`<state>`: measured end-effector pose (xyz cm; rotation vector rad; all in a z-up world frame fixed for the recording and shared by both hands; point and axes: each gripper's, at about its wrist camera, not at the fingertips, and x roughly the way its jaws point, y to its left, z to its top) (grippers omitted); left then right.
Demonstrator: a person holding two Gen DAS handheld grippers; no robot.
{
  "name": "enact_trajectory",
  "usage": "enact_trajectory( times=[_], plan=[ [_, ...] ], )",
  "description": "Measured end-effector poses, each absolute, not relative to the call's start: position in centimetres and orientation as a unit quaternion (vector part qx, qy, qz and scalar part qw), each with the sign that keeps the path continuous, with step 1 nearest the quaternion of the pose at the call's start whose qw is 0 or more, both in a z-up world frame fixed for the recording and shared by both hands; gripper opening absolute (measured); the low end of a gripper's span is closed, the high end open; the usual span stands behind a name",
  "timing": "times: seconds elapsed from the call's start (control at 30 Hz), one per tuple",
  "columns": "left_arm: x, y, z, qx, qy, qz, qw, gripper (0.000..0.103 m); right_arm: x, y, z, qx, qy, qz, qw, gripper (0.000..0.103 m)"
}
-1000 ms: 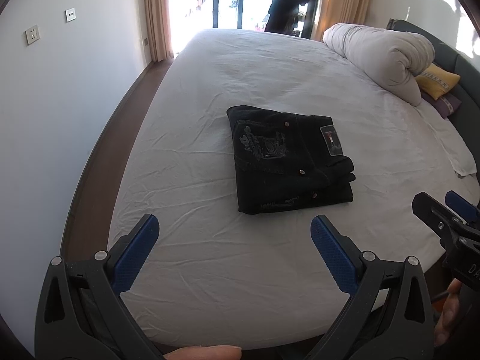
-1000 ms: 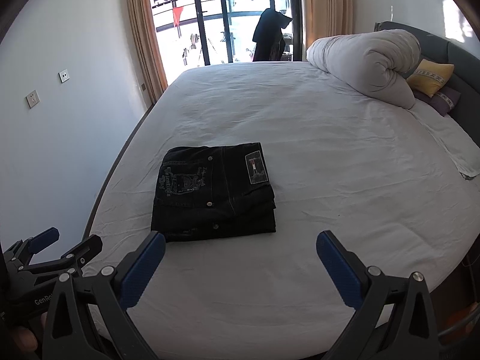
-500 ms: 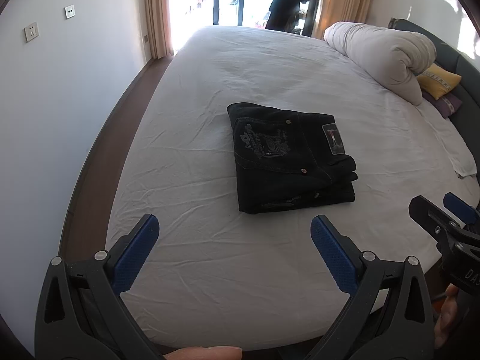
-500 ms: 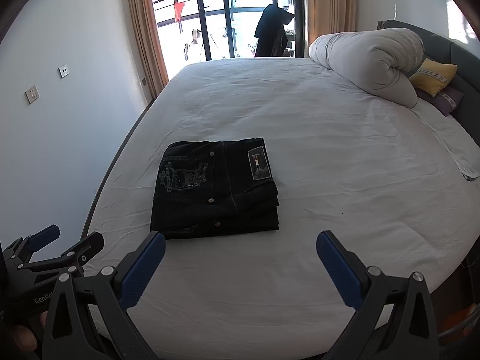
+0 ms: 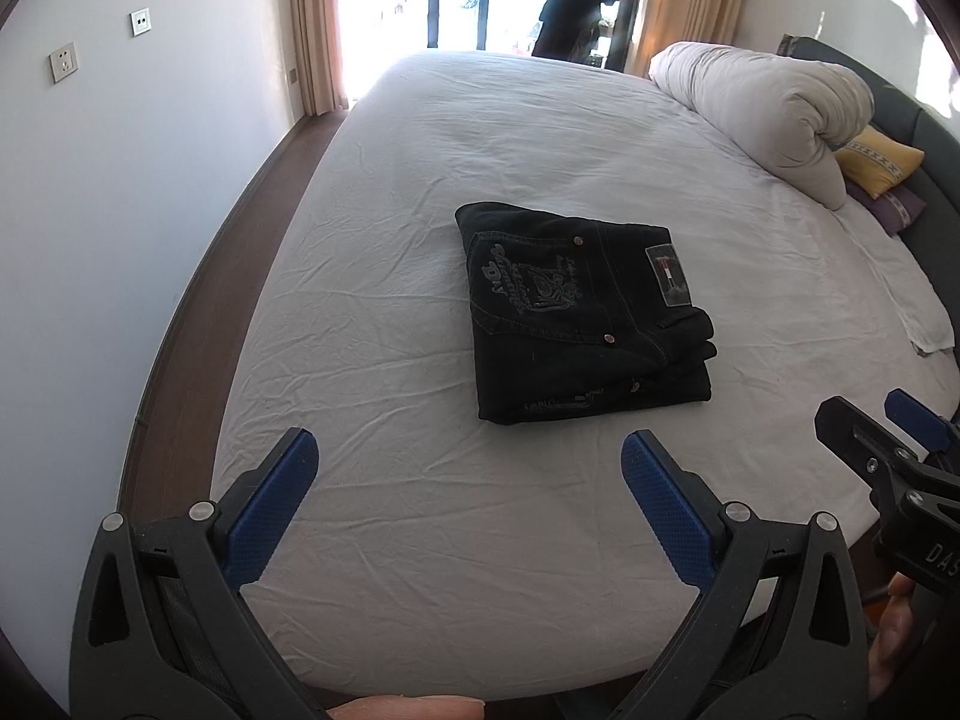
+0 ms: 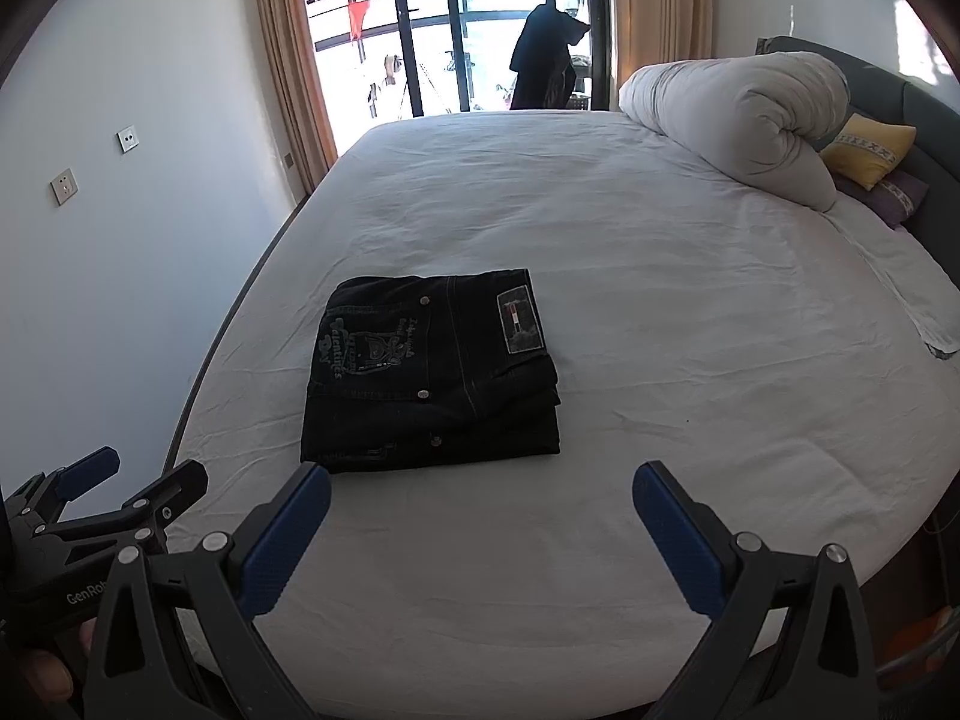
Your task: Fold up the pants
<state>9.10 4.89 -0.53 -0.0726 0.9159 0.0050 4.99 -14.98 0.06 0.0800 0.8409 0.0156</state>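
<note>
Both my left gripper (image 5: 468,474) and right gripper (image 6: 480,507) gape wide, empty; the folded black pants (image 6: 429,372) look heavy, limp denim, so I'd pinch the stacked edge.

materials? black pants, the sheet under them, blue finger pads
Pants: looks like black denim, matte; contrast seam stitching, metal rivets, a sewn waistband patch.
Sheet: white woven fabric, likely cotton, matte; fine creases all over.
Finger pads: blue, probably rubber or soft plastic; a fine dotted grip texture shows. Exact compound can't be told.
</note>
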Motion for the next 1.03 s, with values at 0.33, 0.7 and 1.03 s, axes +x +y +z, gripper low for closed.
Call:
enact_trajectory(
  times=[0.33, 0.7, 1.03],
  plan=[
    [8.84, 4.63, -0.77, -0.034, 0.442, 0.001, 0.896, 0.103, 4.83, -14.88, -0.11, 0.039, 0.409, 0.009, 0.911, 0.103],
    [8.80, 4.42, -0.91, -0.033, 0.443, 0.003, 0.896, 0.103, 4.64, -14.75, -0.33, 0.039, 0.411, 0.009, 0.911, 0.103],
    [8.63, 4.41, -0.93, -0.034, 0.439, 0.010, 0.898, 0.103, 4.65, -14.84, -0.31, 0.039, 0.411, 0.010, 0.911, 0.103]
  ],
)
